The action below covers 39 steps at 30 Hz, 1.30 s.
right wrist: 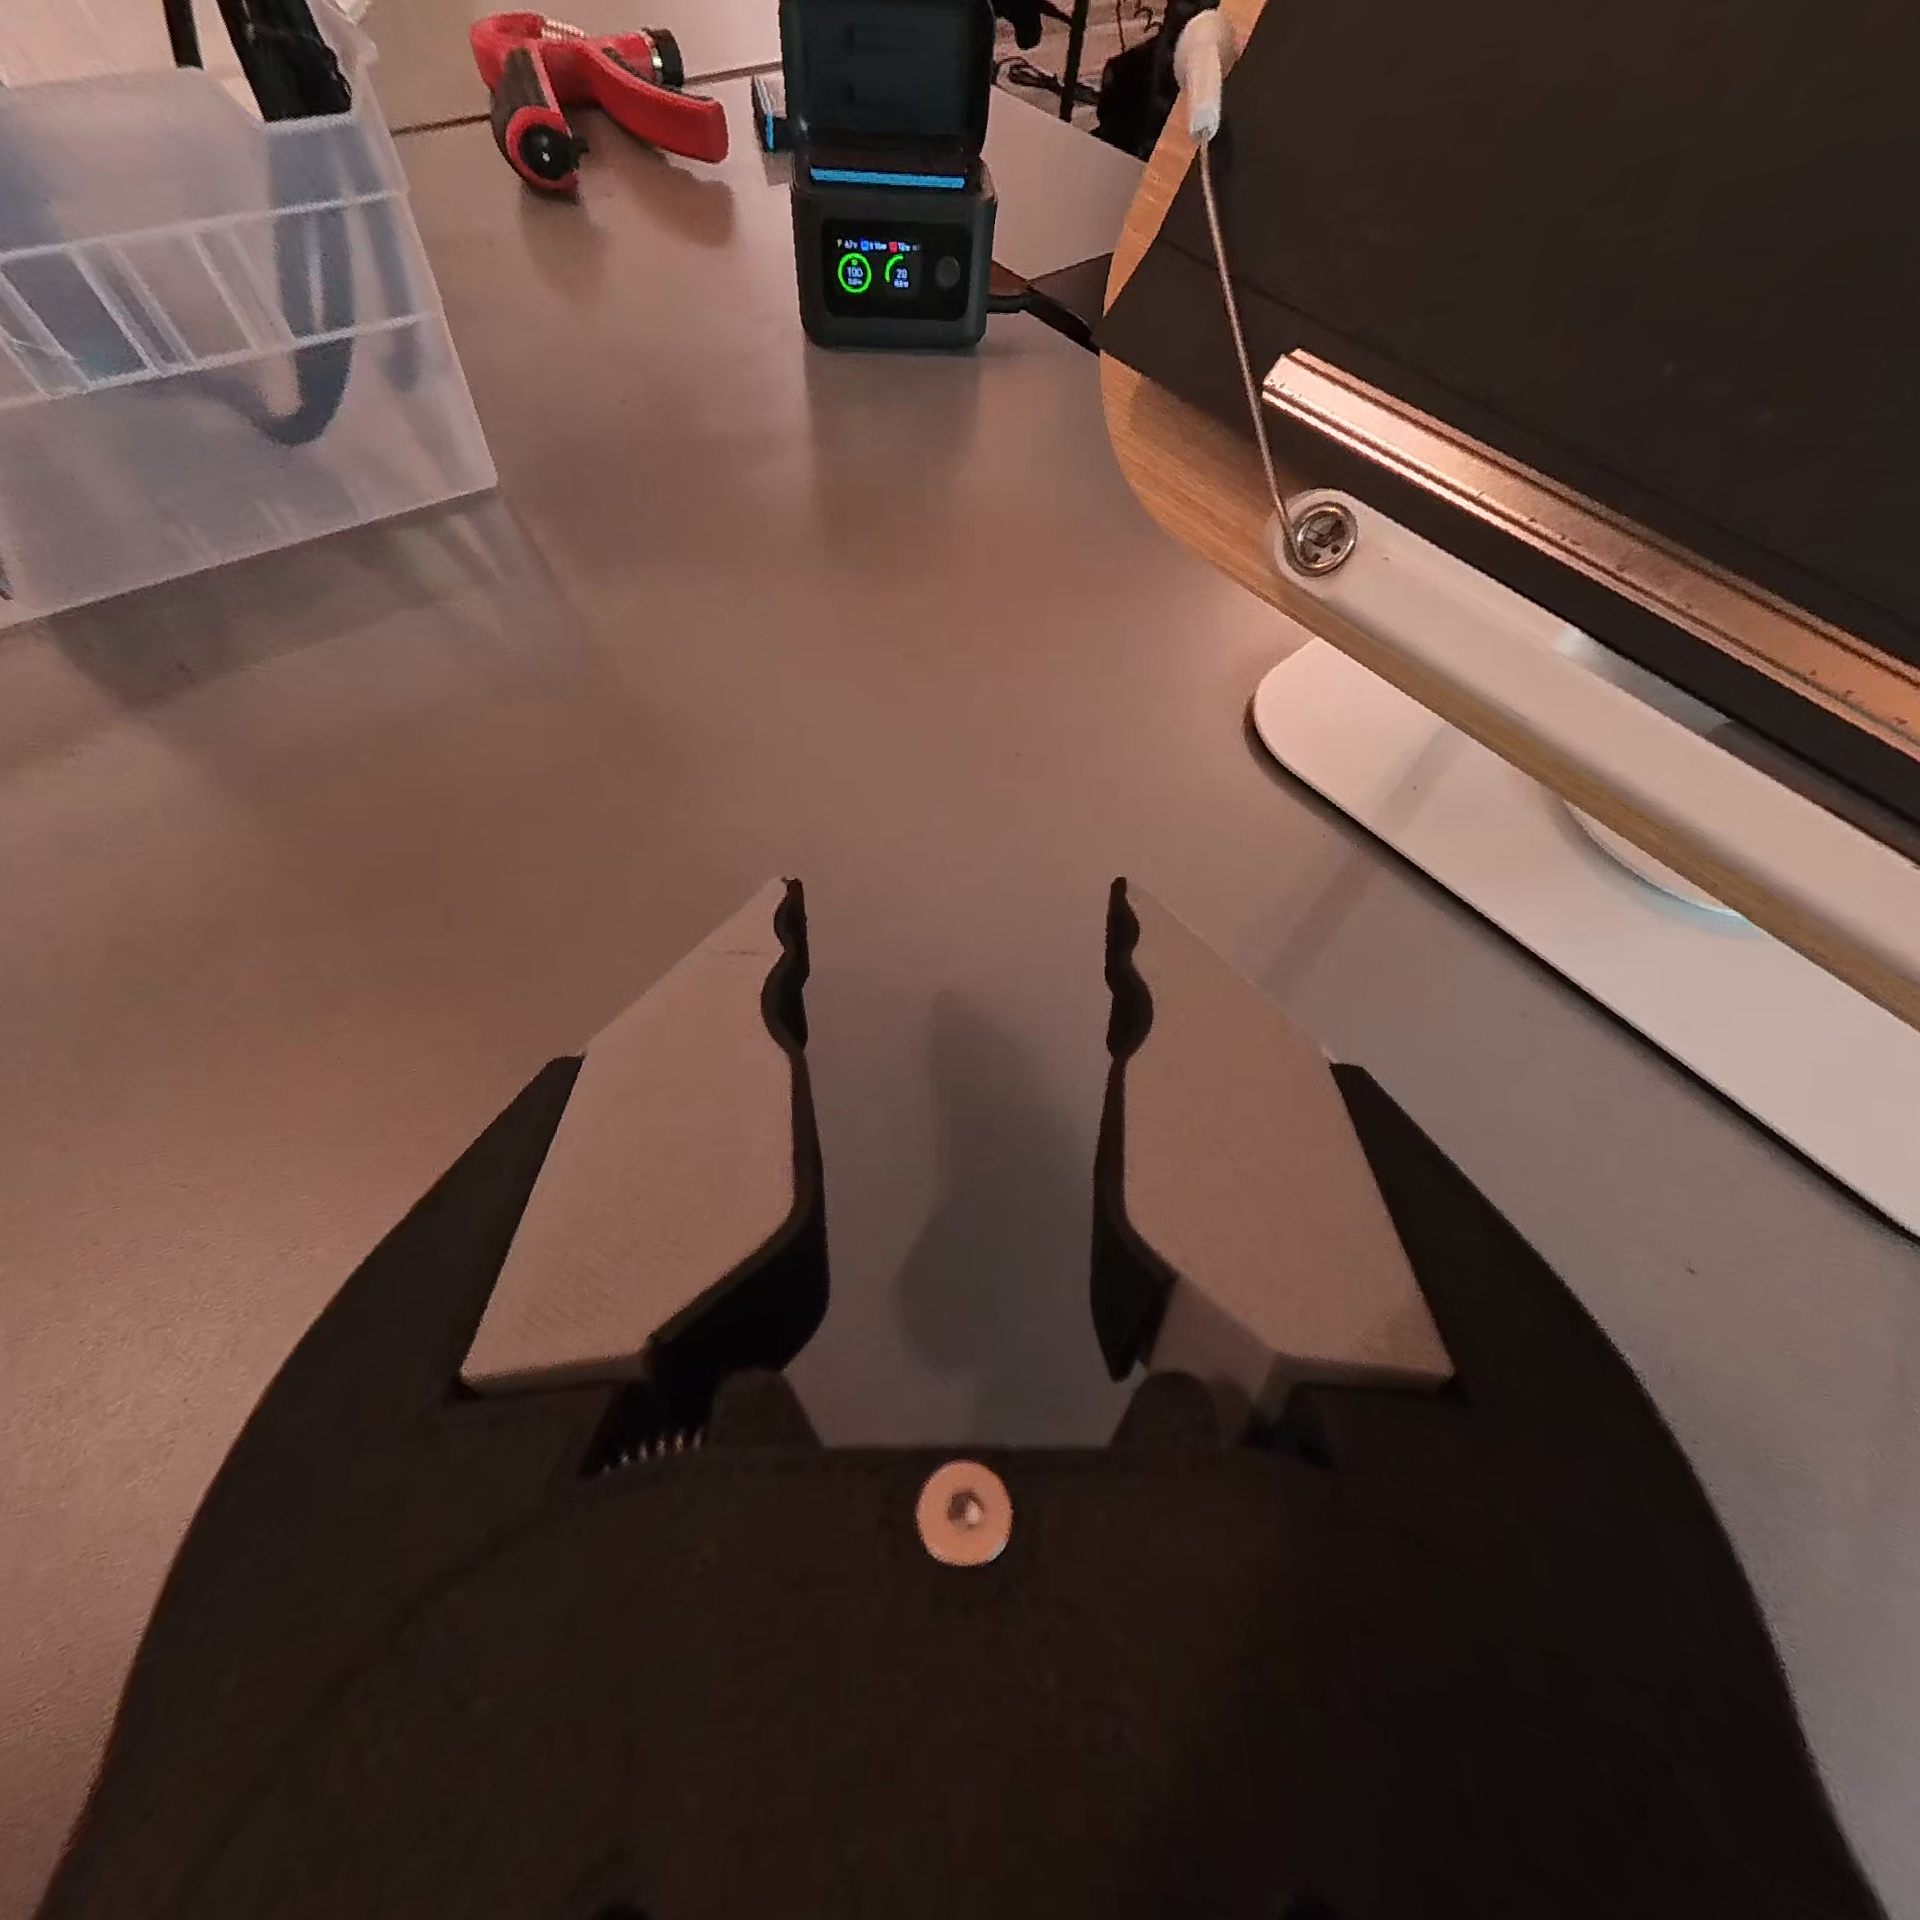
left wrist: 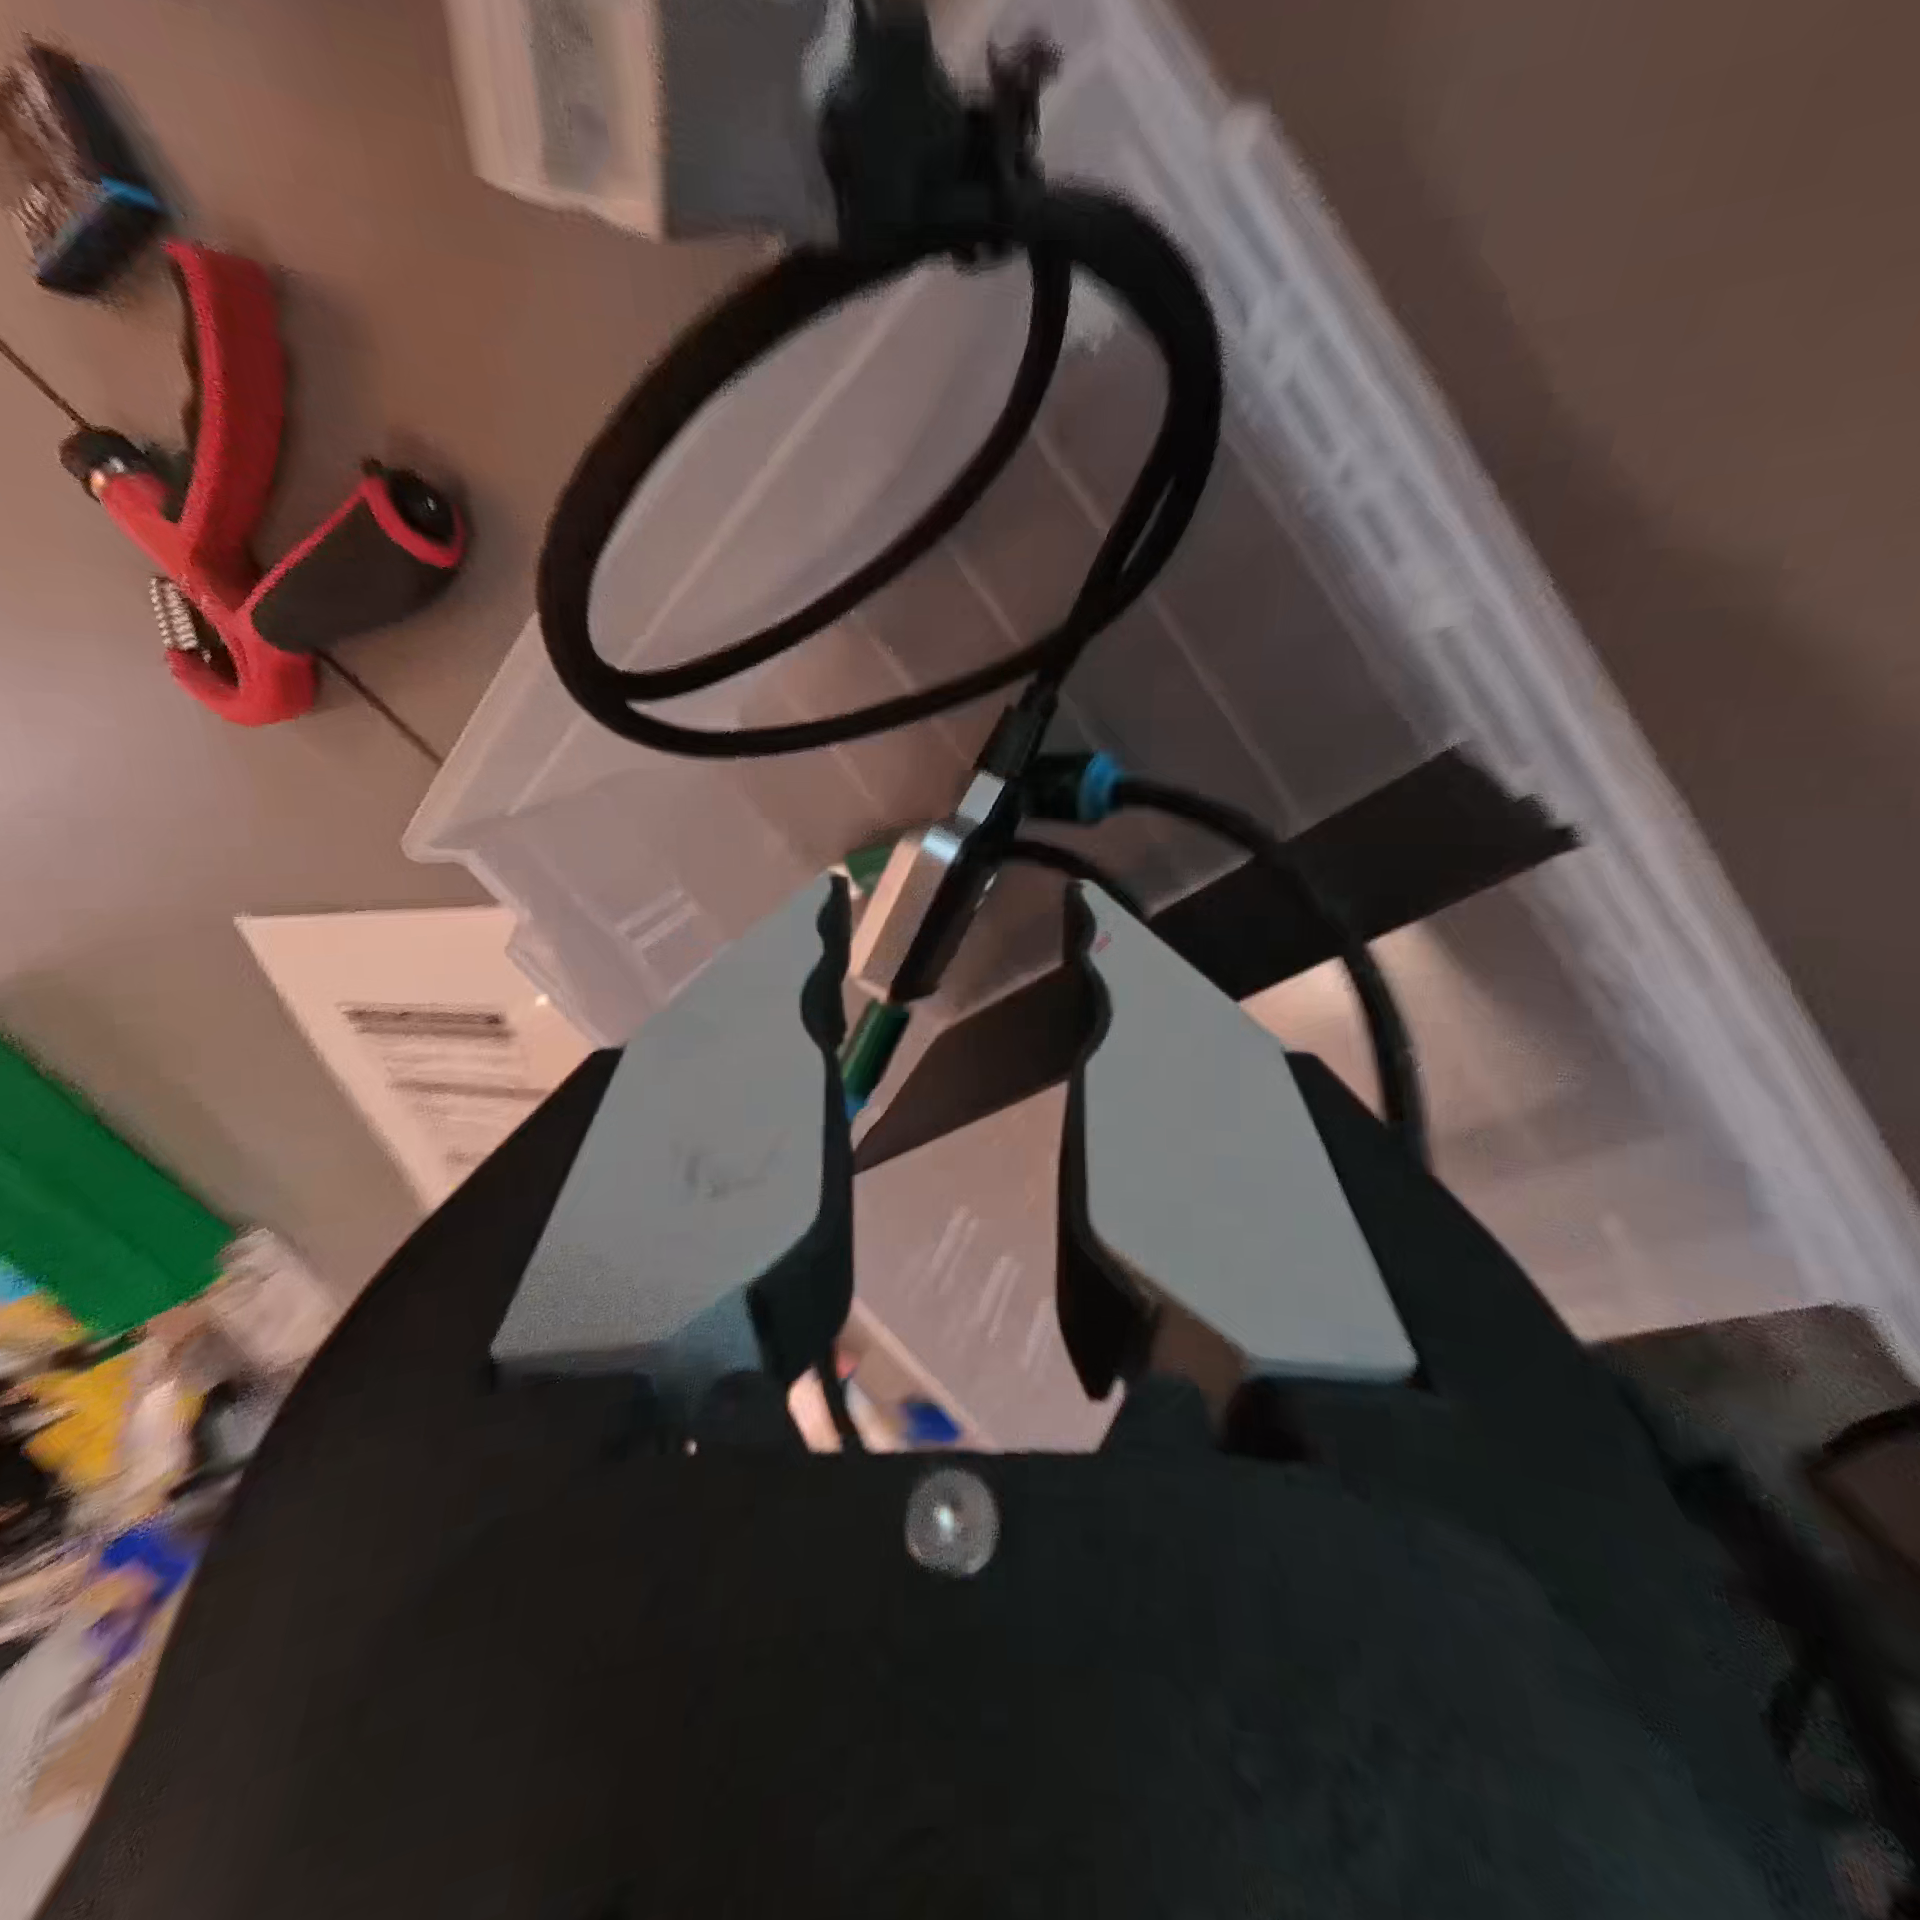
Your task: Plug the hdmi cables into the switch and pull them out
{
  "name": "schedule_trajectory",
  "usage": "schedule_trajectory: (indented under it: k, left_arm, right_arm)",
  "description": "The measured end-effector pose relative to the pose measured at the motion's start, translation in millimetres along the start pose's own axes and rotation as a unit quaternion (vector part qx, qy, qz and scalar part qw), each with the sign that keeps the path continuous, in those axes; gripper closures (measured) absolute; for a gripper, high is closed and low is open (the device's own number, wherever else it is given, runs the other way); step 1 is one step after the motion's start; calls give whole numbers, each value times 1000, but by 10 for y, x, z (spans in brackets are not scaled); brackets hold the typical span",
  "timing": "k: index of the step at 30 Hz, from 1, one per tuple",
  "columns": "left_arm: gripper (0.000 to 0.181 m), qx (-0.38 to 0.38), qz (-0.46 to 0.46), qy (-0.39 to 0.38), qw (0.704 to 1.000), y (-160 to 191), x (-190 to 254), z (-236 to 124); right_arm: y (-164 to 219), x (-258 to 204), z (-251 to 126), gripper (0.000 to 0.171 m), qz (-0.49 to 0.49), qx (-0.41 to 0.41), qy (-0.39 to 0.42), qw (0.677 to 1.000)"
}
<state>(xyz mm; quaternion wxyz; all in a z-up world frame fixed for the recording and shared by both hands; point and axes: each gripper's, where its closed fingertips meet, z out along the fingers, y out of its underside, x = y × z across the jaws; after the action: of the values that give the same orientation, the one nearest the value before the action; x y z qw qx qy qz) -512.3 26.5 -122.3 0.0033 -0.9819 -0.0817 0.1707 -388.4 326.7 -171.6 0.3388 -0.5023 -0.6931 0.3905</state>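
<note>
In the left wrist view my left gripper is tilted and holds a small silver switch between its fingertips, above a clear plastic bin. A black HDMI plug sits in the switch, and its cable runs up into a black coil. A second black cable with a blue ring leaves the switch to the right and curves down behind my right finger. A green piece shows beside the left finger. This view is blurred. My right gripper is open and empty, low over the bare brown table.
A red hand grip lies on the table. A dark charger box with a lit screen stands at the back. A monitor on a white foot fills the right side. The clear bin holding black cables stands at the left. Some 35 centimetres of space lies between my two pairs of fingers.
</note>
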Motion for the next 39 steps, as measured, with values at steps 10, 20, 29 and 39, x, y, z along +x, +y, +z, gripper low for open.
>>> schedule_trajectory:
  k: [10,20,29,39]
  left_arm:
    - [158,-168,113,-48,978,329,-127,406]
    - [163,35,86,-399,912,214,-829,-1355]
    - [162,435,-81,-304,843,-360,-461,-2869]
    - [163,682,-87,155,710,-1439,1353,-2761]
  right_arm:
    - [22,-53,14,117,2,-6,-15,1000]
    - [49,-109,46,122,13,-12,-37,999]
    - [-11,-312,26,113,-13,5,-80,997]
    - [-572,-686,-494,105,-15,153,-206,966]
